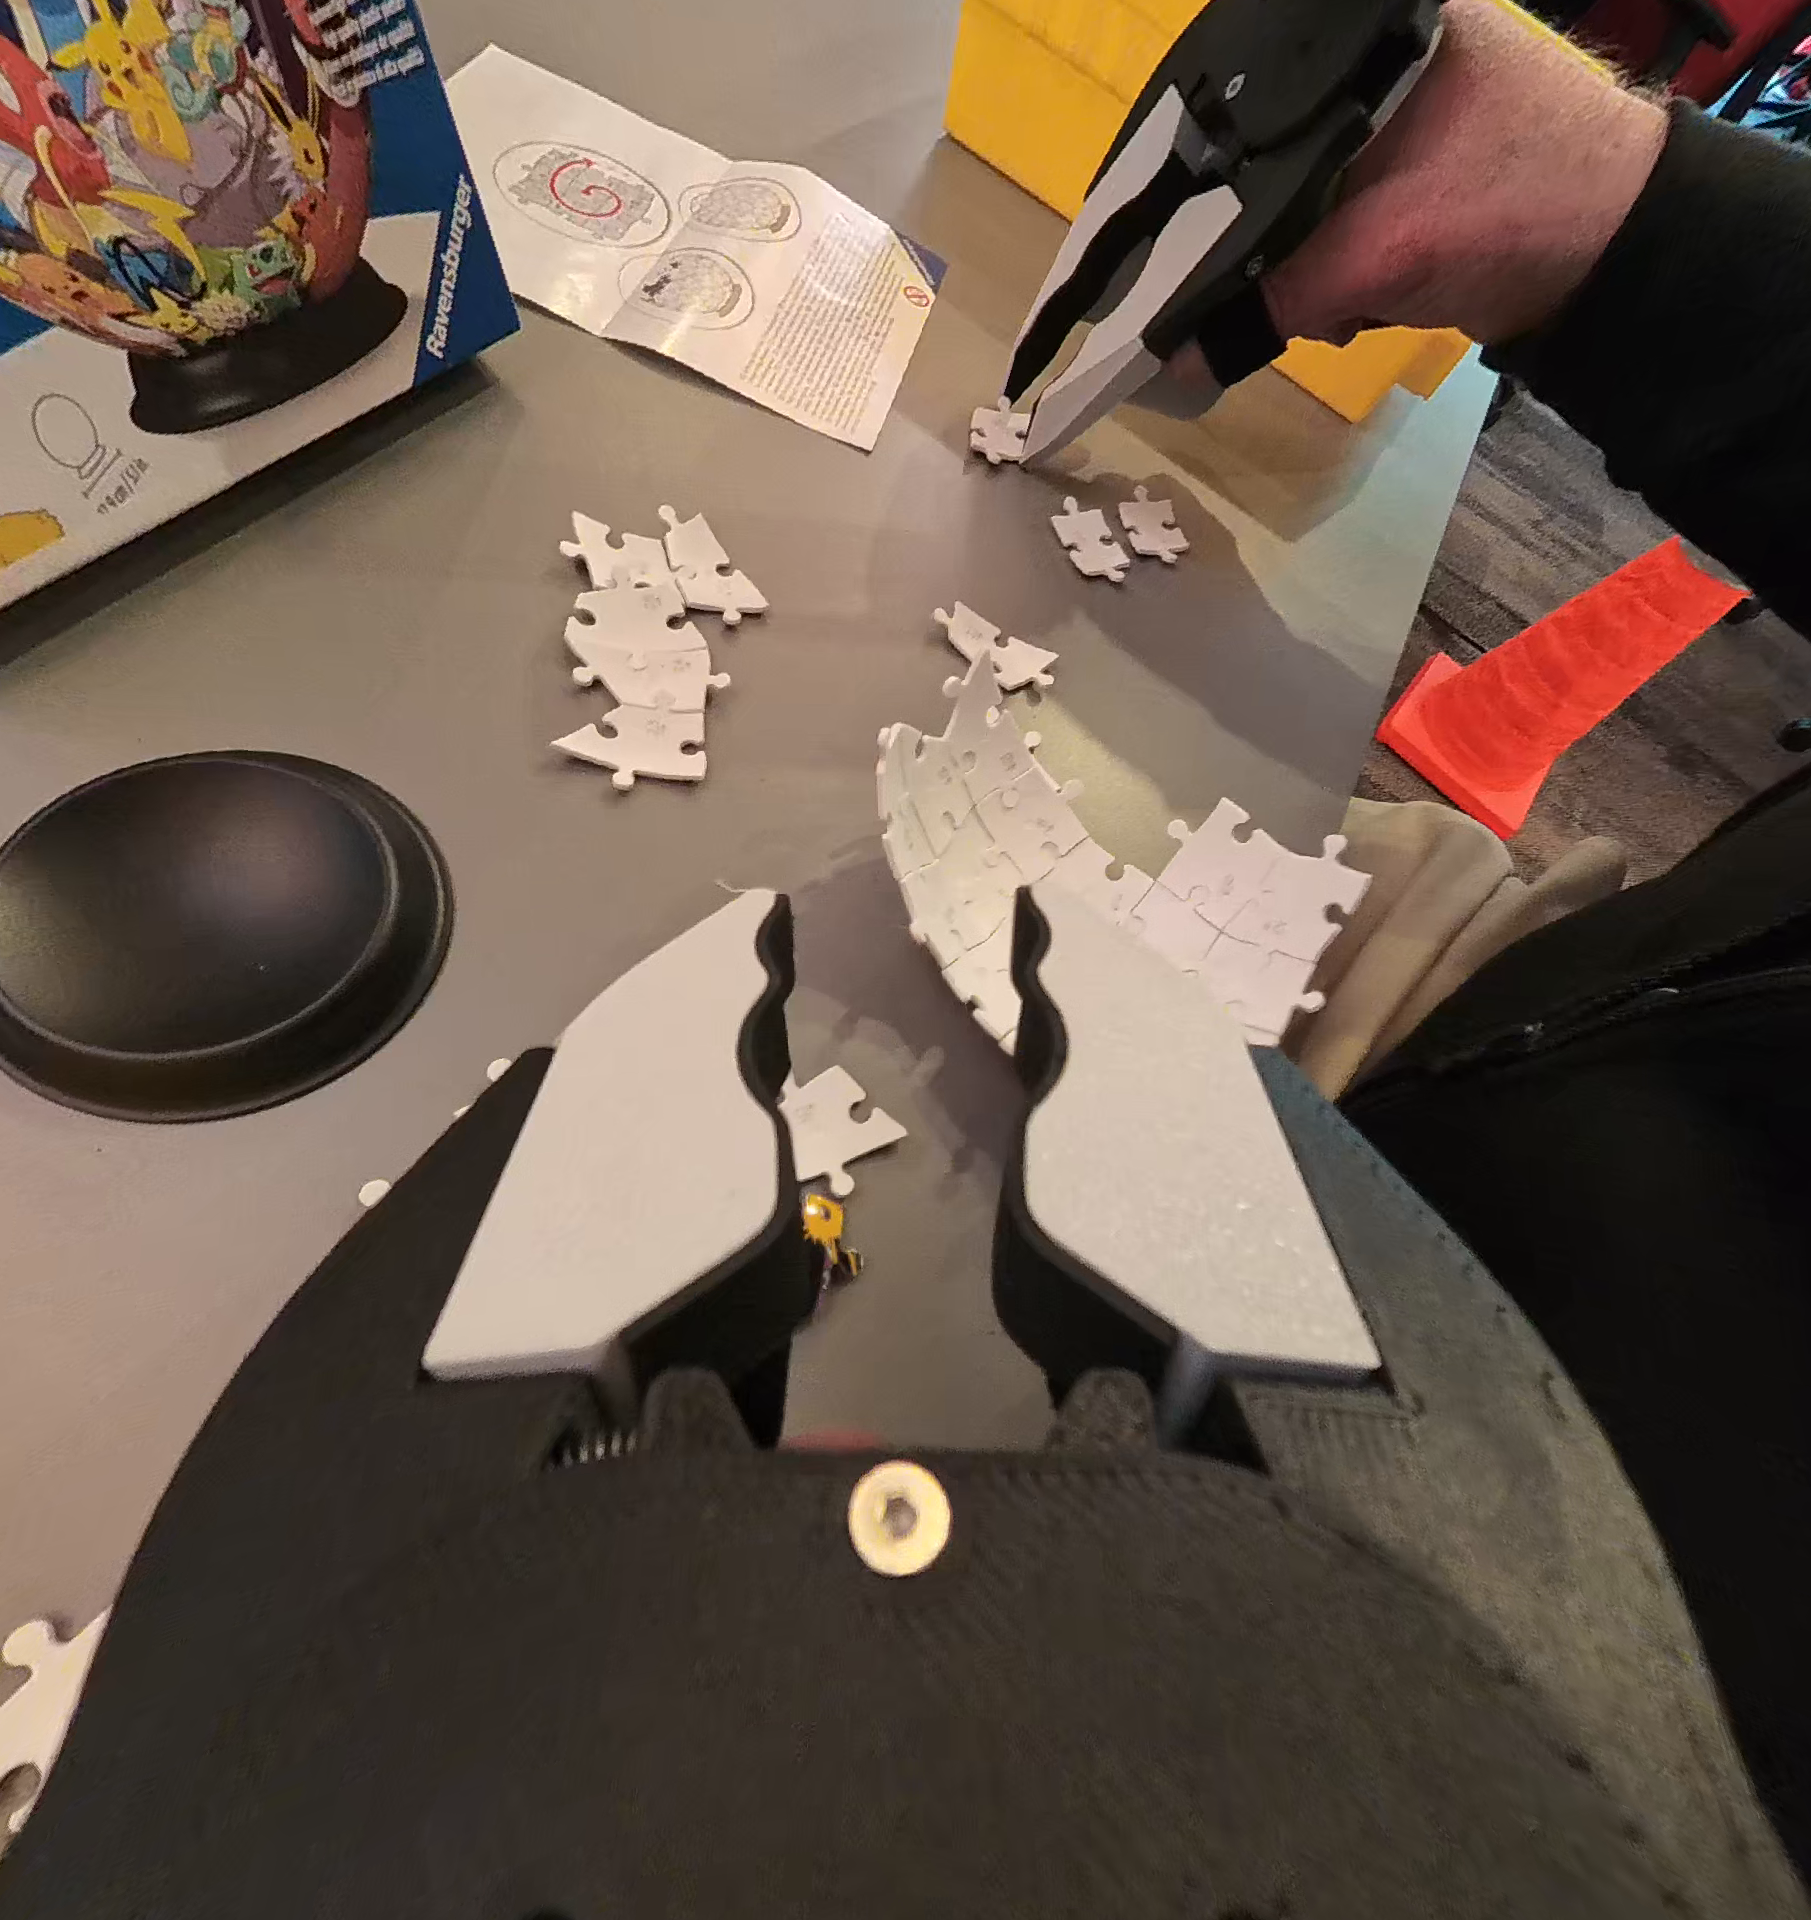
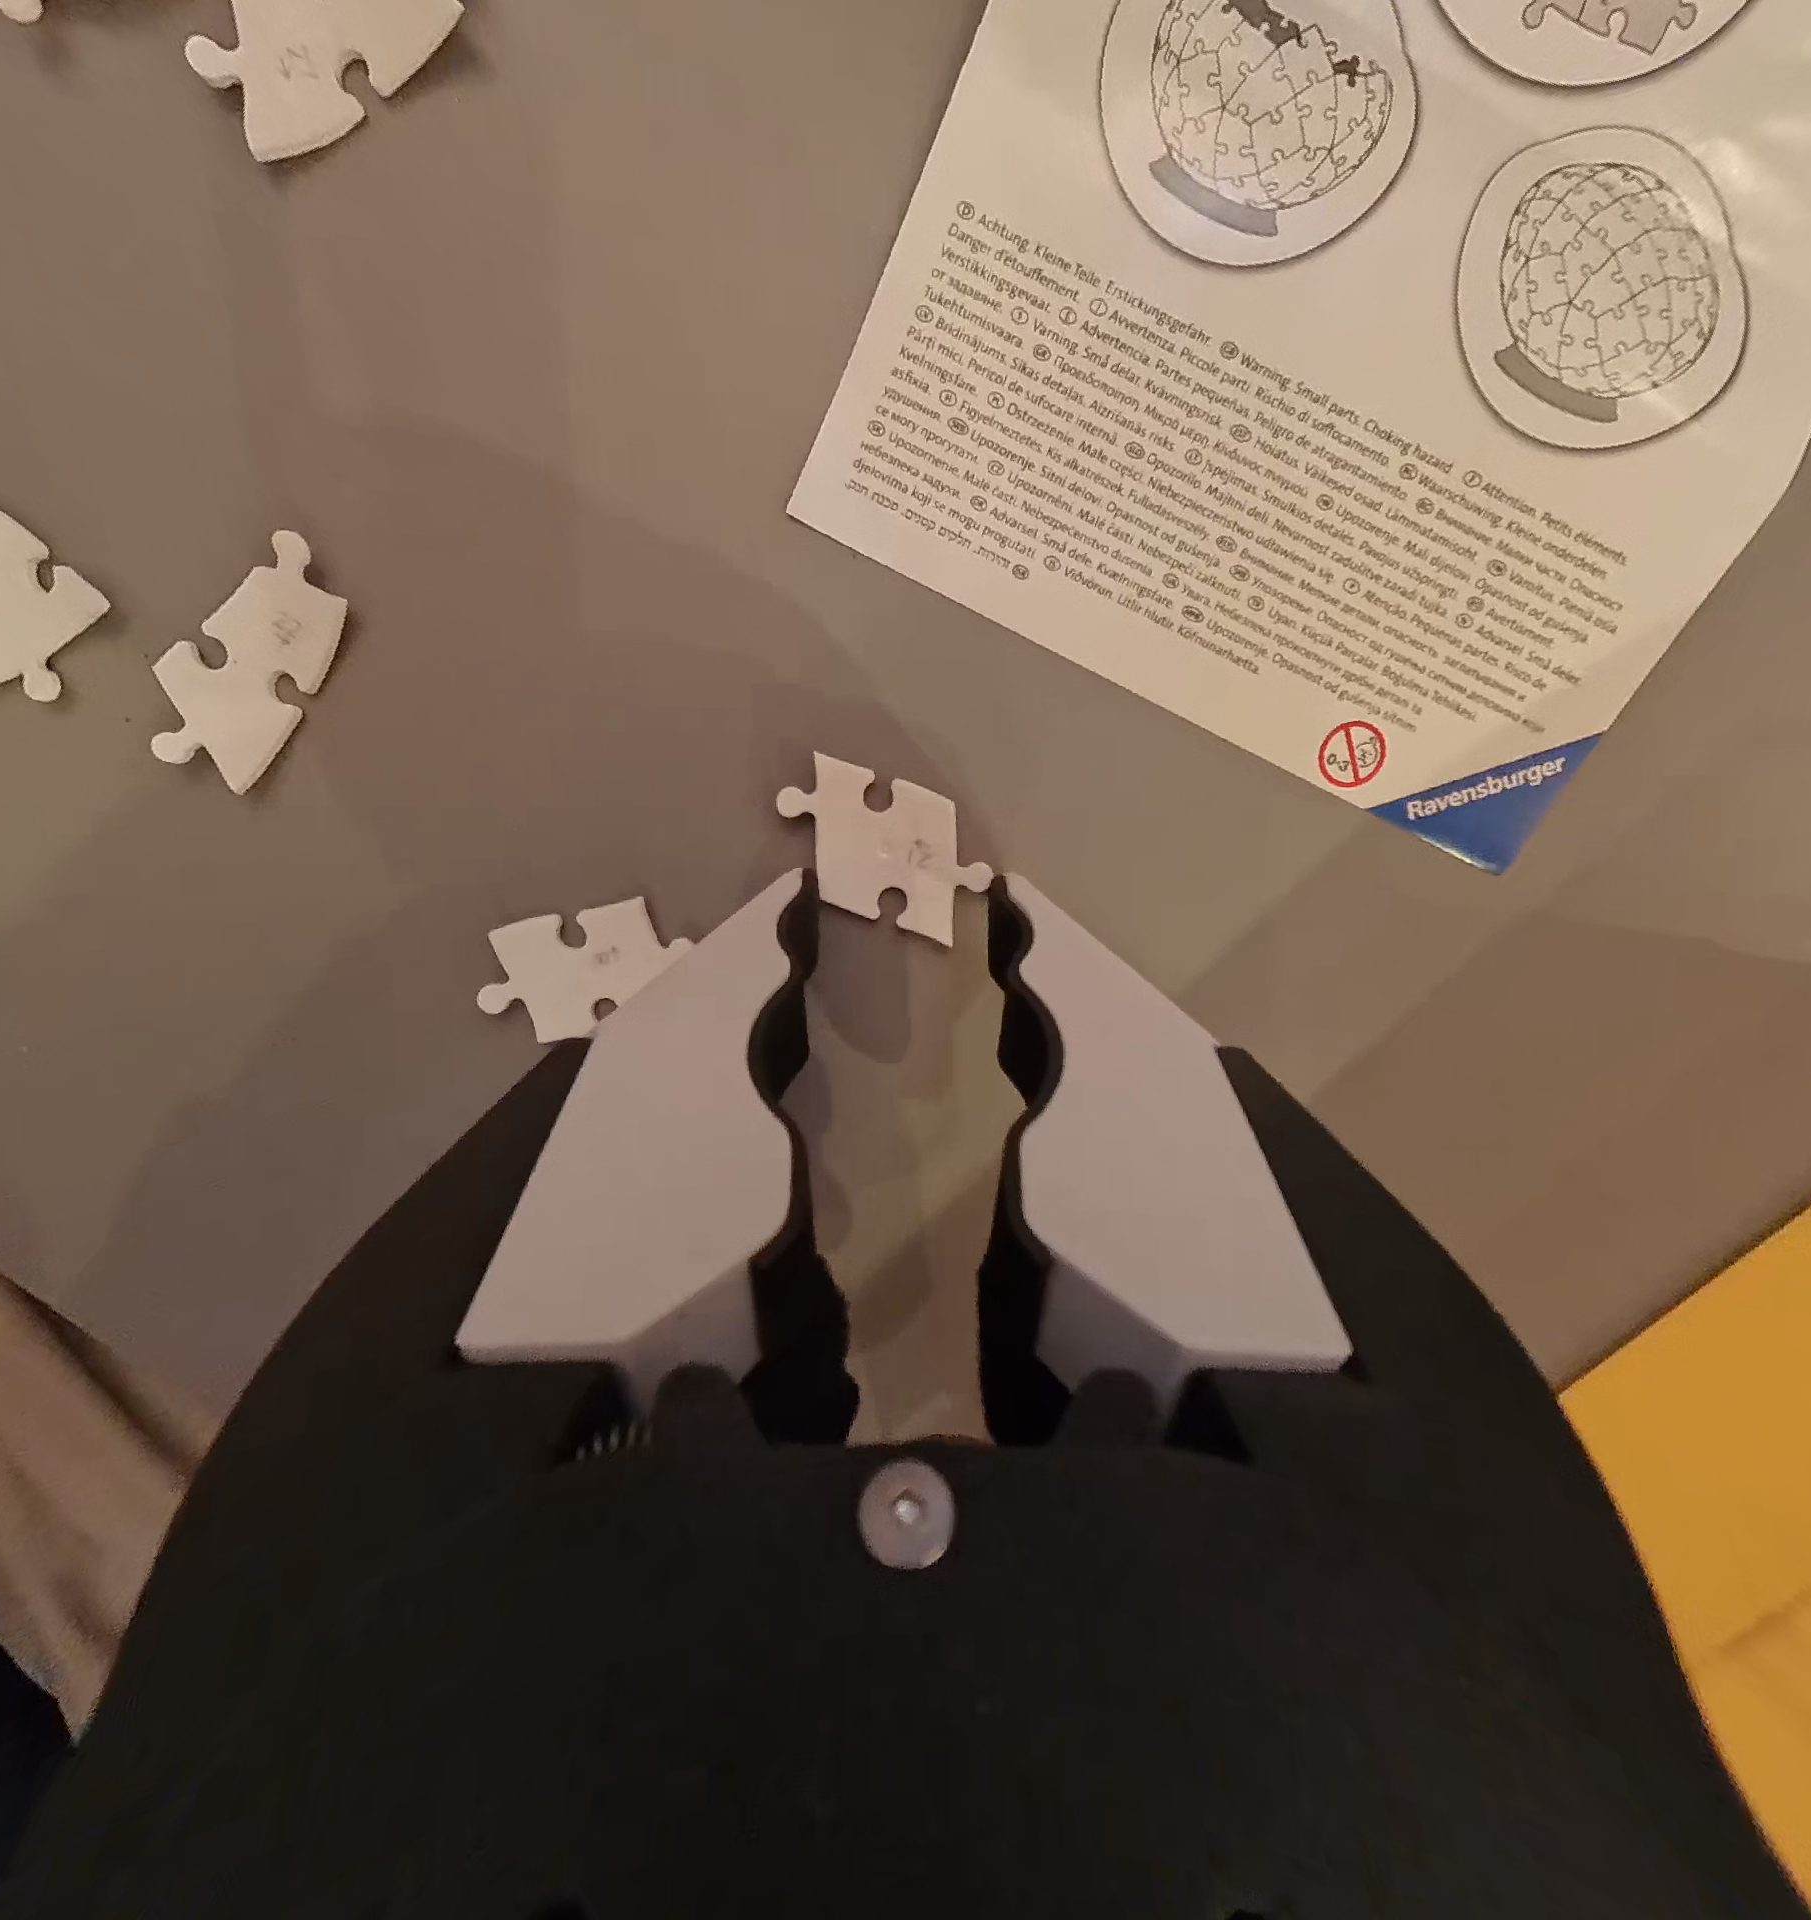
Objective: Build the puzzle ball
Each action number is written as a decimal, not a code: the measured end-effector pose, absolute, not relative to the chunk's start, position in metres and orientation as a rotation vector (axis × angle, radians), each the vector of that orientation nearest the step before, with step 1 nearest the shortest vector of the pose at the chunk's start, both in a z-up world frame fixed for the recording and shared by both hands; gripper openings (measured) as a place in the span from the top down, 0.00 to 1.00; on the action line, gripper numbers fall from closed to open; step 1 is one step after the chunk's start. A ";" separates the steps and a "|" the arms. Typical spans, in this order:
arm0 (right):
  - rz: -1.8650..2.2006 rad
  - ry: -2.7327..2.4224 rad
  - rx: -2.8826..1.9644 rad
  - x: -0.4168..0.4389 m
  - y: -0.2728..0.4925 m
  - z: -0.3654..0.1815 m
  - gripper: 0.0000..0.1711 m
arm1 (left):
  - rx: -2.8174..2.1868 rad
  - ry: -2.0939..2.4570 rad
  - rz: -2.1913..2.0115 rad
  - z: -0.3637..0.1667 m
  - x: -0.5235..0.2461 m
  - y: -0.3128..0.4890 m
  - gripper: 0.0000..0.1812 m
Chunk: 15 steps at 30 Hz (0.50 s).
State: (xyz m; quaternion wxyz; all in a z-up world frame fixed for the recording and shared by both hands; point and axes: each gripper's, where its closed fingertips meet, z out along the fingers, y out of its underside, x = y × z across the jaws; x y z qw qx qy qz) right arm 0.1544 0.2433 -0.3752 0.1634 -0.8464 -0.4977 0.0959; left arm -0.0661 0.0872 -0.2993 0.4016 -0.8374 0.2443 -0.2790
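White puzzle pieces lie face down on a grey table [image 1: 361,582]. A partly built curved shell of joined pieces [image 1: 994,821] lies just beyond my left gripper [image 1: 901,904], which is open and empty above the table. A single piece [image 1: 839,1122] lies under its fingers. My right gripper [image 2: 899,885] is open, its tips down at the table on either side of one small piece [image 2: 885,847] that lies flat. In the left wrist view the right gripper [image 1: 1026,436] and that piece [image 1: 996,431] show at the far right. The black stand [image 1: 200,935] sits at the left.
The puzzle box [image 1: 153,208] stands at the far left and the instruction leaflet [image 1: 714,270] [image 2: 1296,416] lies beside it. Loose pieces [image 1: 641,655] [image 2: 252,665] are scattered mid-table. A yellow block [image 1: 1046,83] and, off the table, an orange cone [image 1: 1555,675] are at the right. Some 30 cm of space lies between my two pairs of fingers. To the single piece [image 1: 839,1122]: left tips about 8 cm, right tips about 30 cm.
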 end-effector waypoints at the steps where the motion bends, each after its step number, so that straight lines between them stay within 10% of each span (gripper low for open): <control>1: 0.273 -1.423 -2.406 0.154 0.243 -0.375 0.82 | -2.120 0.616 -0.701 -0.300 -0.067 0.087 0.78; 15: 0.428 -1.506 -2.197 0.125 0.234 -0.346 0.82 | -2.127 0.603 -0.631 -0.304 -0.076 0.094 0.78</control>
